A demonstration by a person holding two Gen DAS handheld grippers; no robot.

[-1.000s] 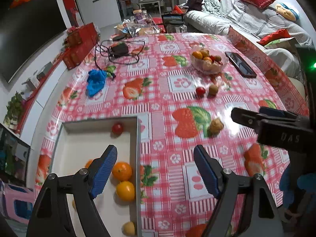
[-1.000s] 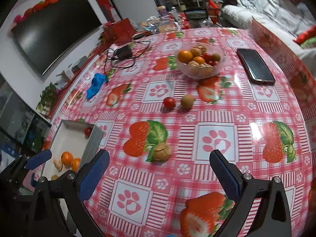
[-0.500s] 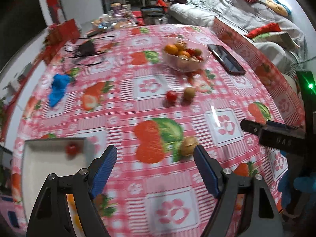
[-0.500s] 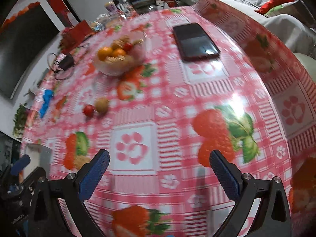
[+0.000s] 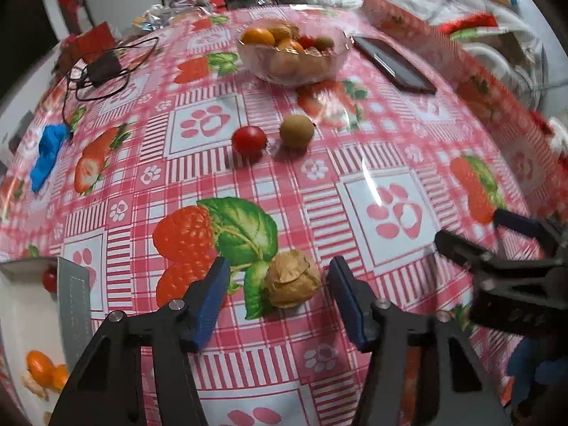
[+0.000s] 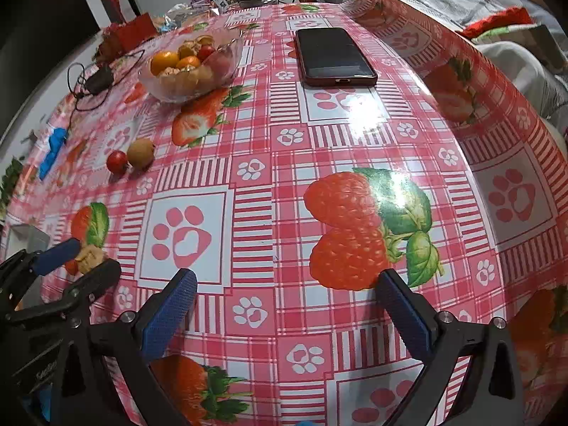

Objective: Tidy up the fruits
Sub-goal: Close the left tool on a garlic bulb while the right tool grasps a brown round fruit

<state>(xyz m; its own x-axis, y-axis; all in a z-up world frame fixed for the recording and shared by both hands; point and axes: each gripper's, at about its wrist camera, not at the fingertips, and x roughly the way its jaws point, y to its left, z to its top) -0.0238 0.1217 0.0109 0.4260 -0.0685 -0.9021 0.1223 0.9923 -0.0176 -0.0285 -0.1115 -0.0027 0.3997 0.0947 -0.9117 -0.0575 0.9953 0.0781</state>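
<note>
Now that the left gripper [image 5: 277,296] has dropped over the husked fruit [image 5: 291,280], its jaws have just been narrowing around it without touching; the right gripper [image 6: 287,316] hangs open, empty, so pickup for the white tray [image 5: 72,301] looks near.

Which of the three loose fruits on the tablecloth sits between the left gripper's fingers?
The papery tan husked fruit; the red tomato and round brown fruit lie farther off, side by side.
</note>
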